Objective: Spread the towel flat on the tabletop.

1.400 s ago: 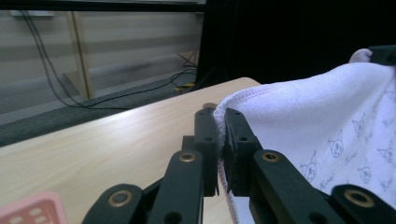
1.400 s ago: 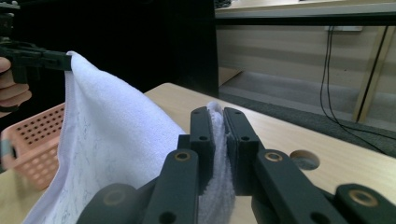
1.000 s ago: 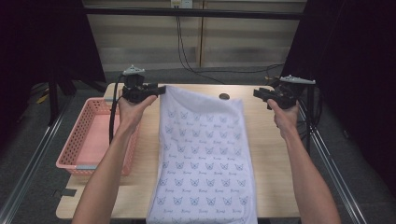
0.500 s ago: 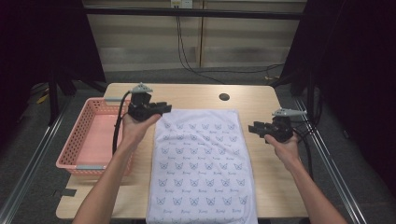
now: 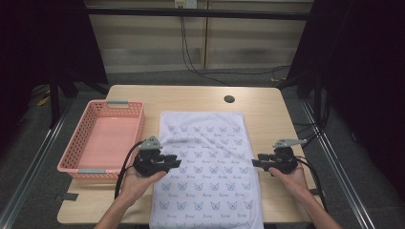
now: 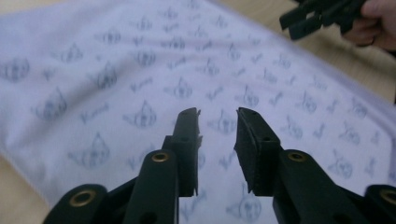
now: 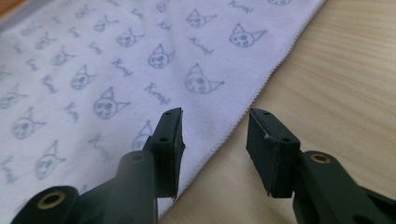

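A white towel (image 5: 210, 162) printed with small blue cat faces lies flat on the wooden table (image 5: 286, 119), its near end hanging over the front edge. My left gripper (image 5: 175, 163) hovers over the towel's left edge, pointing right. Its jaws have just been opening and stand apart over the cloth (image 6: 140, 70) with nothing between them (image 6: 218, 126). My right gripper (image 5: 254, 161) sits at the towel's right edge, pointing left. Its jaws have just been opening too, and the gap (image 7: 215, 130) straddles the hem of the towel (image 7: 93, 70) without touching it.
A pink plastic basket (image 5: 74, 137) stands on the table's left side, close to the left hand. A round cable hole (image 5: 229, 99) is in the tabletop beyond the towel. Bare wood (image 7: 336, 70) lies right of the towel. The right gripper (image 6: 317, 16) appears across the cloth.
Both hands have come down and back from the towel's far corners to its mid-sides. The towel, held up at its far end before, now lies flat and released.
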A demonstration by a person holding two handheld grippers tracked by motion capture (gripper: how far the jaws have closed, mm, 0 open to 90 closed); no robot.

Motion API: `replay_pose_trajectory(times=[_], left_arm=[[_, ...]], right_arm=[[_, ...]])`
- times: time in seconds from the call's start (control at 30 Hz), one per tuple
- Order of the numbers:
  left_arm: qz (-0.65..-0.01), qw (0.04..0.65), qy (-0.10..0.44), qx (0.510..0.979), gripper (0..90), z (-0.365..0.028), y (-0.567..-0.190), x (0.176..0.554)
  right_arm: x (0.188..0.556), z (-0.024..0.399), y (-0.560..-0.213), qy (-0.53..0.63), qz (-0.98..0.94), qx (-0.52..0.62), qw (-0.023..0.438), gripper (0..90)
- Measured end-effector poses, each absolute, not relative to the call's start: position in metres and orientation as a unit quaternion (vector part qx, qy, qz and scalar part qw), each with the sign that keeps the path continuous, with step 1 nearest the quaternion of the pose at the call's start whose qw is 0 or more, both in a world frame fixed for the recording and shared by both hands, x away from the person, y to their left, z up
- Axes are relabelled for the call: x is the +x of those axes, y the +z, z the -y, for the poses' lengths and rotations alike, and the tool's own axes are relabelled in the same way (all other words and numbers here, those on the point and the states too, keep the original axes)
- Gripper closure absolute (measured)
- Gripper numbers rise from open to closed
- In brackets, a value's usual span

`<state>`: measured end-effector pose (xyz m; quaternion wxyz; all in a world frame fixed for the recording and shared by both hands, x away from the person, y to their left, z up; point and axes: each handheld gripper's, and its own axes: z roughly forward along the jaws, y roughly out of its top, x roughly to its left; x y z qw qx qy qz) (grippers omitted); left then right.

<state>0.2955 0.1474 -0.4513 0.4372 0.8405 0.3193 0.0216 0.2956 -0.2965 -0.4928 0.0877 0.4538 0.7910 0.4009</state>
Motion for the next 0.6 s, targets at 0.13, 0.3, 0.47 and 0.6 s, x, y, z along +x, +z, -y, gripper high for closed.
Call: replay_pose_trajectory(times=[0.13, 0.3, 0.47, 0.6], left_arm=[[-0.344, 0.439, 0.013, 0.83, 66.2, -0.16, -0.475, 0.291], [-0.35, 0.423, 0.017, 0.836, 63.0, -0.161, -0.483, 0.292], [-0.349, 0.391, 0.039, 0.851, 64.1, -0.156, -0.494, 0.298], [-0.35, 0.388, 0.026, 0.852, 66.2, -0.157, -0.497, 0.297]], right_arm=[[0.308, 0.292, -0.5, 0.389, -0.797, 0.454, 0.086, 70.1], [0.306, 0.298, -0.497, 0.389, -0.791, 0.46, 0.106, 90.0], [0.3, 0.304, -0.499, 0.369, -0.798, 0.462, 0.117, 90.0], [0.291, 0.321, -0.499, 0.361, -0.794, 0.476, 0.113, 90.0]])
